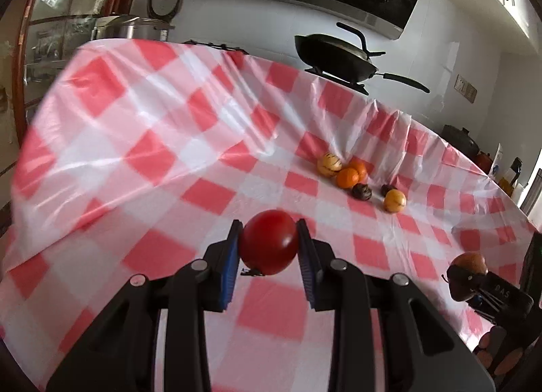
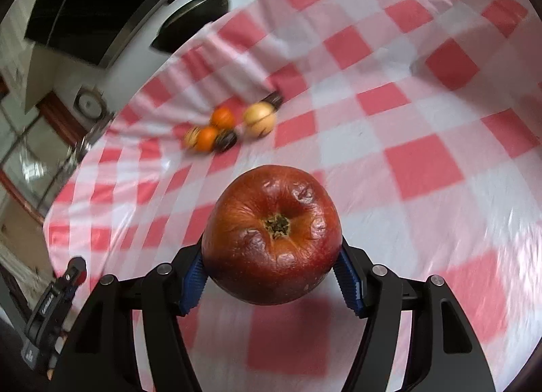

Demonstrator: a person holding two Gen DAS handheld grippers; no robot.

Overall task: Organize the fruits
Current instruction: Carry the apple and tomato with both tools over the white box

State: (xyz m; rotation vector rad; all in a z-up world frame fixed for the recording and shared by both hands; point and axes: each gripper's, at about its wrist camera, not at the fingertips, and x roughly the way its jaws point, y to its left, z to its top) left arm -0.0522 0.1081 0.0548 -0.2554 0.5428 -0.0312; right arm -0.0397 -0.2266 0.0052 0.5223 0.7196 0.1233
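My left gripper [image 1: 269, 243] is shut on a smooth red tomato [image 1: 269, 241] and holds it above the red-and-white checked tablecloth [image 1: 135, 155]. My right gripper [image 2: 272, 266] is shut on a wrinkled red apple [image 2: 271, 234], blossom end facing the camera; it also shows at the right edge of the left wrist view [image 1: 469, 265]. A cluster of fruit lies further back on the cloth: two oranges [image 1: 352, 173], two yellow striped fruits [image 1: 329, 162], two dark fruits [image 1: 361, 191]. The same cluster shows blurred in the right wrist view [image 2: 223, 128].
A black wok [image 1: 335, 57] on a stand sits beyond the table's far edge. A steel pot [image 1: 128, 28] stands at the back left. Bottles and a dark pot [image 1: 460, 141] stand at the far right. The left gripper shows at the lower left in the right wrist view [image 2: 54, 304].
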